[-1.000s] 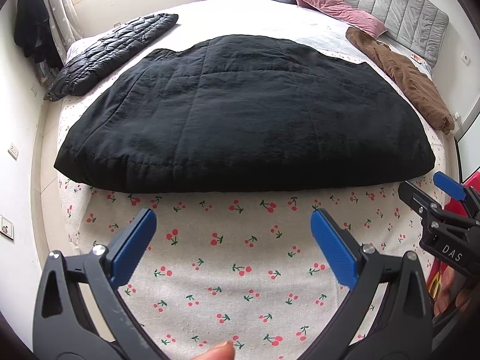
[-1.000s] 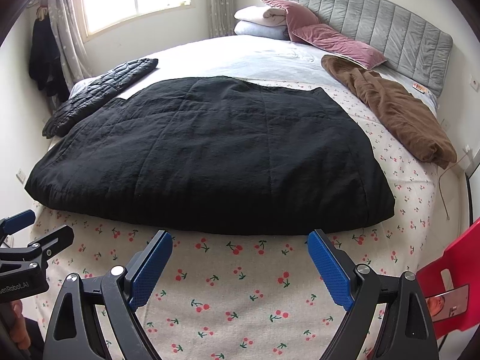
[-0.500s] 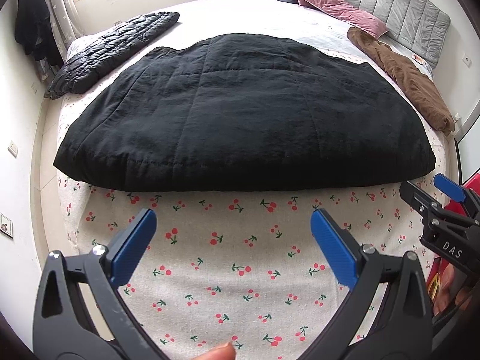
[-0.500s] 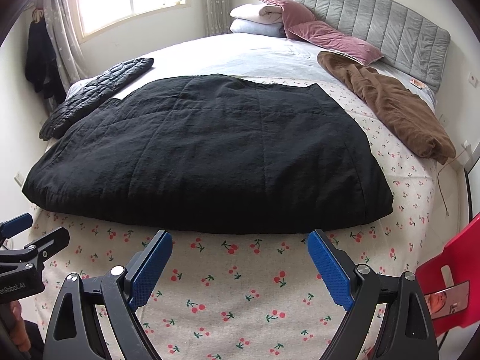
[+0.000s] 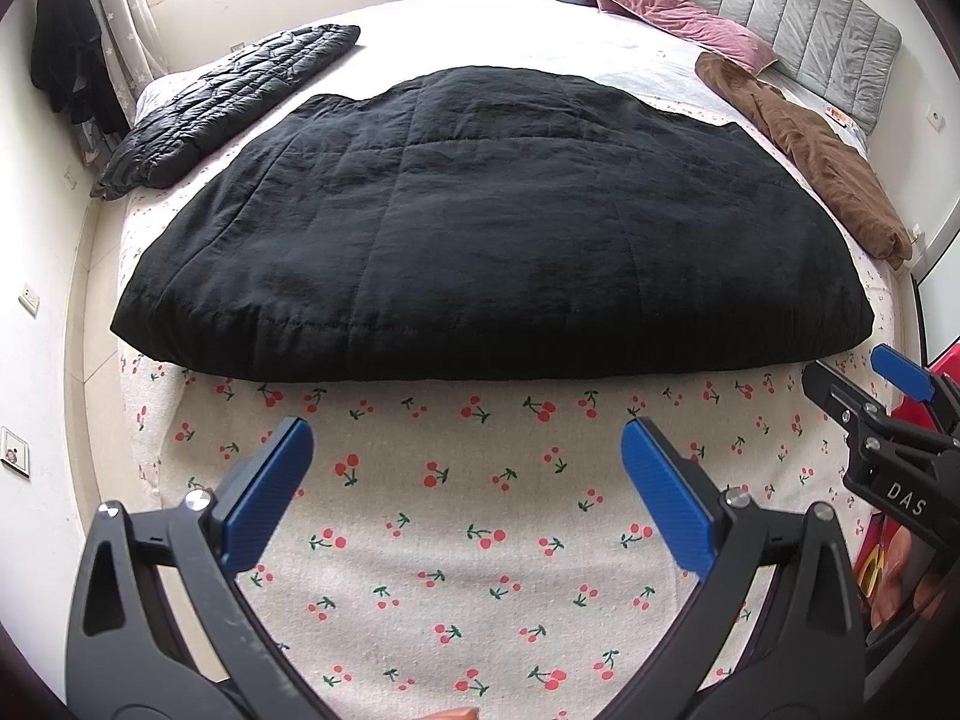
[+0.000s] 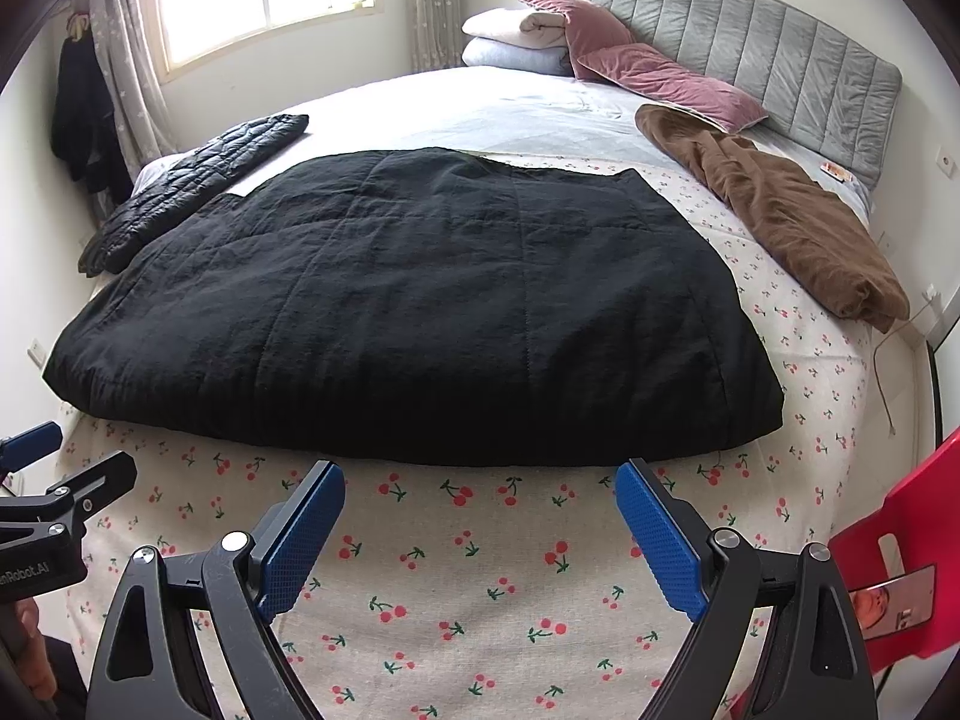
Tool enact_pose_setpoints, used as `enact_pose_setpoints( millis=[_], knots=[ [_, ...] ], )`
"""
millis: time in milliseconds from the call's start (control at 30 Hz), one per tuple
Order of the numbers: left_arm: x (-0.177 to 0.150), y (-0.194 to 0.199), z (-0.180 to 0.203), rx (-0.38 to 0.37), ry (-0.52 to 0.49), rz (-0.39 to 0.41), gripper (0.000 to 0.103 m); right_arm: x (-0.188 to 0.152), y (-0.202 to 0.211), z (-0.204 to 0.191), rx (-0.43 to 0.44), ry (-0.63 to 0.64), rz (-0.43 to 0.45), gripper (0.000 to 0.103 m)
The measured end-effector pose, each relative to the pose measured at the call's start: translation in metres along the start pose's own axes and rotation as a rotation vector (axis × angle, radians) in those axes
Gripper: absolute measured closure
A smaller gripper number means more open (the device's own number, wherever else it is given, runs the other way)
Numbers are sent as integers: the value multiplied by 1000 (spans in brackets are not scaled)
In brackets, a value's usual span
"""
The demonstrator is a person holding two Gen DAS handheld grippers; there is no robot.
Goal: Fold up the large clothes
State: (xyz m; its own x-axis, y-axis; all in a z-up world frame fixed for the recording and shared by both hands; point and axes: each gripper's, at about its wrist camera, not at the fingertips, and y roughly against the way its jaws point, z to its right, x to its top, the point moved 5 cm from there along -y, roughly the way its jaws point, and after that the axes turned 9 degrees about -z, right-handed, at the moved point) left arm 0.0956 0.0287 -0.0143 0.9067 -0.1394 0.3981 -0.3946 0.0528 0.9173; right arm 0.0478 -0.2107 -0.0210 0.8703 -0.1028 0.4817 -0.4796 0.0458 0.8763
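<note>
Nothing moved | black quilted coat [image 5: 492,222] edge near — both claws spread

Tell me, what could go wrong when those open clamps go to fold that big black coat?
The black coat looks thick and puffy, so the right gripper and left gripper, both open and short of its near edge, may pinch only the top layer. The brown garment beside it could get caught in a fold.
</note>
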Motion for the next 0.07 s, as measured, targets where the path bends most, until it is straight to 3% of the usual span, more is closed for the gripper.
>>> enact_pose_setpoints(
  millis=[67],
  knots=[
    [0,0,1,8,-4,1,1,0,0,0,0,2,-2,10]
  ],
)
